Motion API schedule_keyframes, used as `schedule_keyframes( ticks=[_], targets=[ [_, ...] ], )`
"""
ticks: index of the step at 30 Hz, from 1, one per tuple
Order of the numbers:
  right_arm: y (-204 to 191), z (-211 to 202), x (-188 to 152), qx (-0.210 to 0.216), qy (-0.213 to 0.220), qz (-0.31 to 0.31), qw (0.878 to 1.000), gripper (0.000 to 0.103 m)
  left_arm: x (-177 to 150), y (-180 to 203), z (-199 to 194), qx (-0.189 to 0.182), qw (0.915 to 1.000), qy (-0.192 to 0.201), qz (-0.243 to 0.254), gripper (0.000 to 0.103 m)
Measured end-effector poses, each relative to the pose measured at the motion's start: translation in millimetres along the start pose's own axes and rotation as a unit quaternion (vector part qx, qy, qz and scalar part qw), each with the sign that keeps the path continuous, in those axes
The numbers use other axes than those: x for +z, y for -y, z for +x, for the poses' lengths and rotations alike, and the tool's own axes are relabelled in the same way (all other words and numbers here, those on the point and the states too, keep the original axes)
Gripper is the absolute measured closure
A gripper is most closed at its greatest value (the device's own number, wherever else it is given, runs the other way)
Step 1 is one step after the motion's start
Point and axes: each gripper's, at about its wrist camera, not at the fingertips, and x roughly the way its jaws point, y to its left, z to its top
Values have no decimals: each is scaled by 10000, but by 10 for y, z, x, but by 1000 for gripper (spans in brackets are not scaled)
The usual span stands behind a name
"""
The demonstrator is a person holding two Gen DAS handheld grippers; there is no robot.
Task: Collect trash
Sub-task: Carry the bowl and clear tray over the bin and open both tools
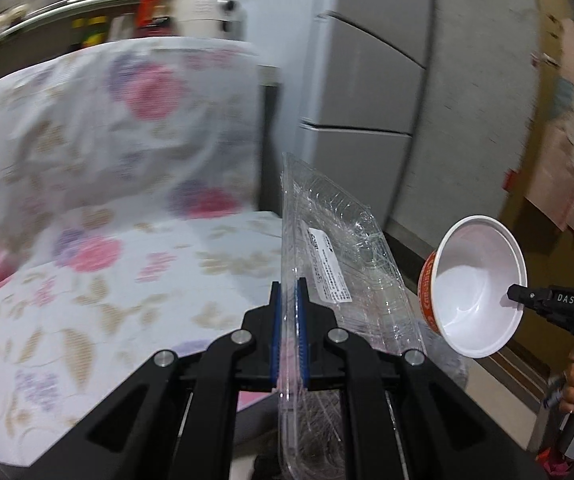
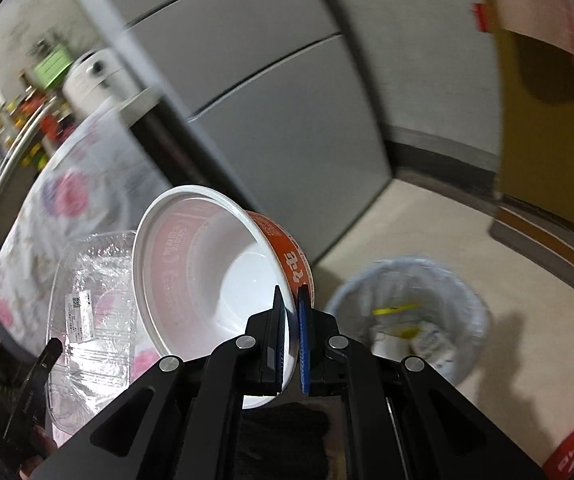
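Observation:
My left gripper (image 1: 289,292) is shut on the edge of a clear plastic food tray (image 1: 339,248) with a white label, held upright in the air. The tray also shows in the right wrist view (image 2: 91,312). My right gripper (image 2: 291,300) is shut on the rim of an empty instant-noodle bowl (image 2: 207,276), white inside and orange outside, tilted on its side. The bowl also shows in the left wrist view (image 1: 479,288), with the right gripper (image 1: 517,294) at its rim. A trash bin (image 2: 411,316) lined with a pale bag stands on the floor below right, with some trash inside.
A table with a floral cloth (image 1: 99,216) lies to the left. A grey refrigerator (image 1: 371,80) stands behind. A yellow door (image 2: 551,120) is on the right. Shelves with jars and a white appliance (image 1: 207,4) are at the back.

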Motion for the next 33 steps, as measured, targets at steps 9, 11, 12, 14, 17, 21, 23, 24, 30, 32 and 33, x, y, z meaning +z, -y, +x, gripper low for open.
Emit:
schedule_keyframes(
  ticks=[9, 11, 12, 14, 17, 21, 23, 24, 30, 32, 33],
  targets=[
    [823, 147, -112, -649, -175, 687, 9954, 96, -117, 801, 568, -596, 9955, -288, 681, 97],
    [926, 251, -138, -748, -270, 772, 9938, 96, -155, 925, 724, -692, 9940, -395, 754, 97],
    [970, 317, -147, -803, -333, 810, 9929, 96, -165, 965, 798, -740, 9933, -457, 760, 97],
    [1055, 433, -170, -920, -436, 857, 9911, 96, -173, 1029, 934, -819, 9921, -589, 743, 97],
    [1162, 592, -184, -1030, -547, 930, 9888, 96, -178, 1081, 1071, -931, 9905, -701, 730, 97],
    [1266, 872, -191, -1044, -795, 982, 9865, 92, -177, 1182, 1342, -1162, 9862, -960, 682, 95],
    [1323, 1035, -214, -969, -994, 1070, 9845, 79, -199, 1222, 1507, -1287, 9823, -1211, 618, 68],
    [1341, 1068, -233, -1025, -1025, 1106, 9832, 59, -215, 1222, 1567, -1291, 9819, -1266, 558, 51],
    [1335, 915, -242, -1180, -914, 970, 9840, 49, -250, 1070, 1568, -1198, 9833, -1281, 490, 50],
    [1290, 822, -224, -1196, -842, 858, 9855, 49, -241, 997, 1504, -1085, 9852, -1222, 521, 50],
    [1254, 778, -204, -1220, -784, 793, 9862, 49, -236, 979, 1464, -1006, 9864, -1175, 565, 50]
  ],
)
